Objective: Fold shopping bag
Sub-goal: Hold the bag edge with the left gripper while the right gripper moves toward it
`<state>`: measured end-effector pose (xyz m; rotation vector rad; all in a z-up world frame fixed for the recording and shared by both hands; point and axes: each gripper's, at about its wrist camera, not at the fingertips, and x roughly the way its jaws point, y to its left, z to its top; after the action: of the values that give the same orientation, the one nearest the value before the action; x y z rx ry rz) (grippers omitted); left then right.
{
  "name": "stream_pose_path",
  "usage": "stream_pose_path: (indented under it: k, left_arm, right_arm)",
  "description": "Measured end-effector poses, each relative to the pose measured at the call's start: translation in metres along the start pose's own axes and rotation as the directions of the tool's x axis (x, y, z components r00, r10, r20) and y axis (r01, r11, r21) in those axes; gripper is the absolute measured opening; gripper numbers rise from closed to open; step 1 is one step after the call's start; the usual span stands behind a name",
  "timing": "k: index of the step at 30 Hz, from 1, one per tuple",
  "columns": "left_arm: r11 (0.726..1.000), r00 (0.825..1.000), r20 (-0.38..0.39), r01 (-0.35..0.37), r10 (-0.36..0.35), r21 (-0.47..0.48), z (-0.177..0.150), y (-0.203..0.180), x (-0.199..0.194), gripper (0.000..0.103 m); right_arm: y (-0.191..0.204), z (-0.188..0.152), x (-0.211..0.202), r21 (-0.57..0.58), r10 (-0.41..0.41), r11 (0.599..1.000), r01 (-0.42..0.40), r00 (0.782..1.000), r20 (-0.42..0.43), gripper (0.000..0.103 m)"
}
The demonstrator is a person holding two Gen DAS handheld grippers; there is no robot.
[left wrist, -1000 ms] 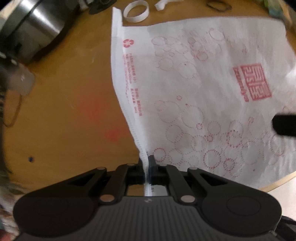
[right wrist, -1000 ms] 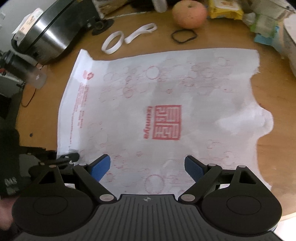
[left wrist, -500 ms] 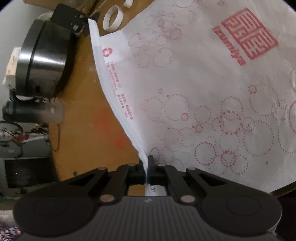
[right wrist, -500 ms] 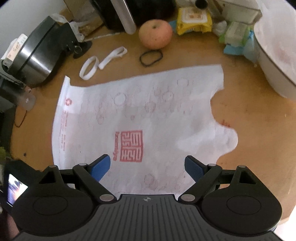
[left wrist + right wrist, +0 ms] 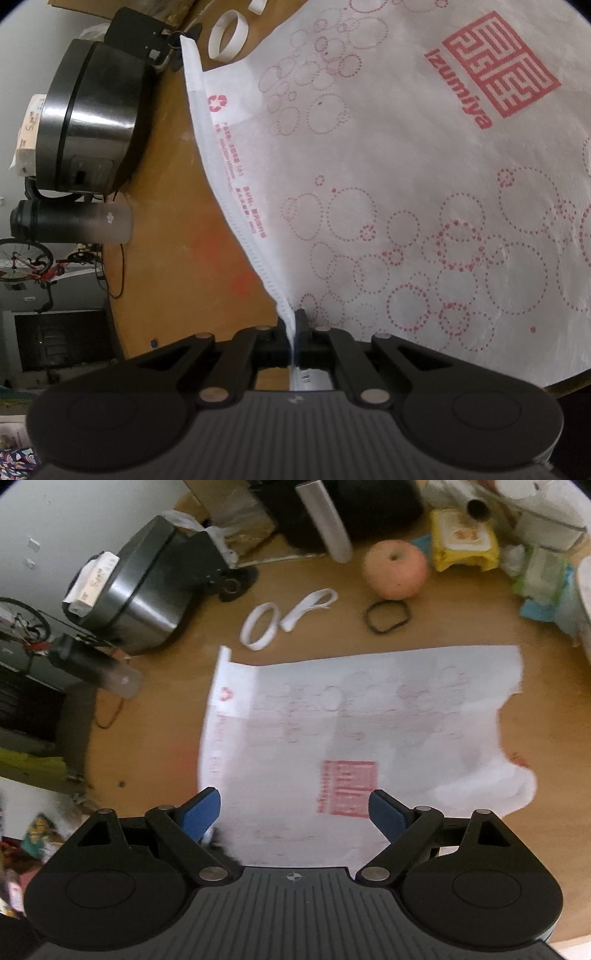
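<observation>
A white shopping bag with red circles and a red square logo lies flat on the round wooden table. In the left wrist view the bag fills the right side, its seamed bottom edge running up toward the far left. My left gripper is shut on the bag's near bottom corner and holds it lifted. My right gripper is open and empty, held high above the bag's near edge. Its blue pads are wide apart.
A steel cooker and a dark bottle stand at the table's left. Two white loops, a black band, an apple and packets lie beyond the bag. The table edge is near right.
My right gripper has risen and pulled back, so more of the table shows. My left gripper has tilted and lifted with the bag corner held in it.
</observation>
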<state>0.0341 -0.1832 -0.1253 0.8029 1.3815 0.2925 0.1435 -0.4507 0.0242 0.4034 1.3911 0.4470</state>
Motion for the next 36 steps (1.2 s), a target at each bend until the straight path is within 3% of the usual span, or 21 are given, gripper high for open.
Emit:
stream_pose_path:
  k: [6,8,12,16,18,24,28,36]
  left_arm:
    - [1.000,1.000,0.008,0.003,-0.003,-0.006,-0.004,-0.004,-0.007,0.000]
    - [1.000,1.000,0.012,0.003,-0.003,-0.008,-0.004,-0.002,-0.005,0.000]
    - [1.000,1.000,0.018,-0.001,0.001,-0.011,-0.003,0.002,-0.001,0.000]
    - [1.000,1.000,0.029,-0.009,0.009,-0.008,-0.005,0.002,-0.001,0.000]
    - [1.000,0.999,0.031,-0.007,0.007,-0.010,-0.005,0.002,0.000,0.000]
    - [1.000,0.999,0.031,-0.004,0.005,-0.012,-0.004,0.003,0.000,0.000]
    - [1.000,1.000,0.028,-0.002,0.002,-0.019,-0.001,0.007,0.007,0.000]
    - [1.000,1.000,0.025,0.010,-0.010,-0.027,0.000,0.007,0.005,0.000]
  right_arm:
    - [0.016,0.016,0.014,0.072,0.049,0.996,-0.046,0.998,-0.047,0.089]
    - [0.022,0.026,0.021,0.066,0.033,0.997,-0.029,0.998,-0.059,0.089]
    - [0.037,0.041,0.037,-0.035,-0.007,0.999,0.004,0.997,-0.073,0.089]
    - [0.055,0.066,0.071,-0.234,0.027,0.971,-0.057,0.992,-0.126,0.089]
    - [0.059,0.072,0.081,-0.263,0.038,0.962,-0.072,0.990,-0.135,0.089]
    - [0.058,0.084,0.125,-0.167,0.123,0.973,-0.160,0.970,-0.210,0.089]
    - [0.057,0.087,0.146,-0.122,0.114,0.982,-0.147,0.964,-0.241,0.088]
    - [0.054,0.086,0.165,-0.047,0.150,0.985,-0.168,0.951,-0.270,0.071]
